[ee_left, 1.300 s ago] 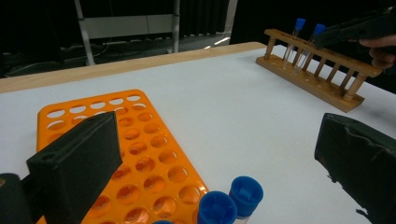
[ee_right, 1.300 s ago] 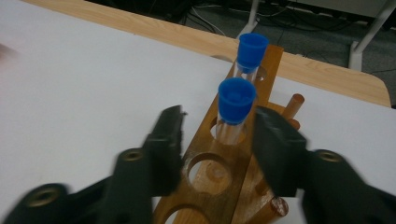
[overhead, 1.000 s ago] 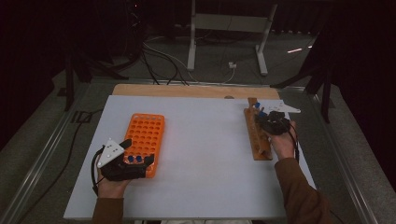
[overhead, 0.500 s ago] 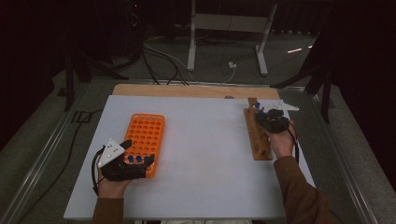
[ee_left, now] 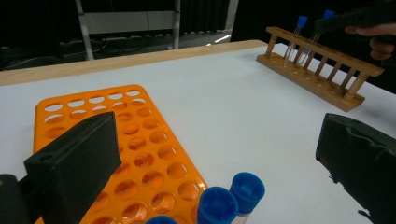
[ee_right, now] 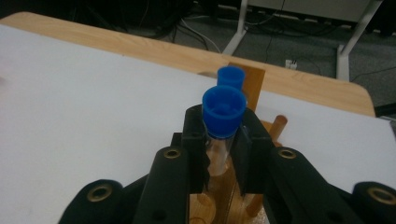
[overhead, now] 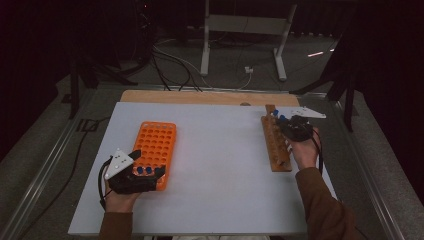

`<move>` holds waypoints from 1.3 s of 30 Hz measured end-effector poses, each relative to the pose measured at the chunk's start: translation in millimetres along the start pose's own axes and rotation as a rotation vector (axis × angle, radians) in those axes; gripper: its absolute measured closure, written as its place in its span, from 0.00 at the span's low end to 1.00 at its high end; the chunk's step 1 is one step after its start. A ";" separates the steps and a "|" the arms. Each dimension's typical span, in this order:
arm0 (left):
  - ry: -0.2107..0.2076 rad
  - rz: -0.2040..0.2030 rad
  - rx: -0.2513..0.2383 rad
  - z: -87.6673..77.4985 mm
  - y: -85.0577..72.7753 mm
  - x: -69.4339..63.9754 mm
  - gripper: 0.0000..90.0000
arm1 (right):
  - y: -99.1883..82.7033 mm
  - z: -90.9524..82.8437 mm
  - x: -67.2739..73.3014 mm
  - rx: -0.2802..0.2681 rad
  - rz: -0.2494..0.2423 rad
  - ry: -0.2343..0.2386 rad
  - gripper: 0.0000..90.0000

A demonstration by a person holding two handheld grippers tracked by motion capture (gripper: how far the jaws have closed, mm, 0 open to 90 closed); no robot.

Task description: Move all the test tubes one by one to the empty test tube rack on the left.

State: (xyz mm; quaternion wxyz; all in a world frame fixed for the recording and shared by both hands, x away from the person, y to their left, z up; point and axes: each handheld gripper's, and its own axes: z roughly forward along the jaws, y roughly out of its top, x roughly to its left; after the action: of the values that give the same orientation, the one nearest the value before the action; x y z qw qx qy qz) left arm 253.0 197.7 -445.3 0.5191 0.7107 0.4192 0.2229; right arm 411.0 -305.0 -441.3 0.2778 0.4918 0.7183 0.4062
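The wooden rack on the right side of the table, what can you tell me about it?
The wooden rack is a long, narrow stand of light brown wood: a base, a top rail with holes, and small turned posts between. It lies on the white table near its right edge, running away from the person. Two clear tubes with blue caps stand at its far end. The right hand-held gripper is shut on the nearer tube, which is upright in the rack.

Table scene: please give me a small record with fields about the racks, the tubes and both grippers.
orange rack: flat on the white table, left side; blue-capped tubes in its near end
wooden rack: right side, holding two blue-capped tubes at its far end
left gripper: open, over the orange rack's near end
right gripper: shut on a capped tube above the wooden rack
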 end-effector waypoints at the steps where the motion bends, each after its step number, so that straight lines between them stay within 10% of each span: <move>1: 0.000 0.000 -0.001 0.0 -0.1 0.0 0.01 | 1.2 -1.8 -0.3 -0.003 0.000 0.000 0.86; 24: -0.006 0.001 0.000 0.2 0.8 -2.0 0.01 | 22.4 -32.7 9.3 -0.091 -0.042 0.000 0.86; 39: -0.009 0.008 -0.010 0.2 3.3 -6.1 0.01 | 23.3 -32.7 25.3 -0.090 -0.034 0.091 0.86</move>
State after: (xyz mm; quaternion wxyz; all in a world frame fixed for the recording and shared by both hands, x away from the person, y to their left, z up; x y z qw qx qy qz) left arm 251.0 192.3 -441.6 0.5237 0.7107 0.4129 0.2239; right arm 386.9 -287.3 -404.4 0.2734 0.4475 0.7196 0.4552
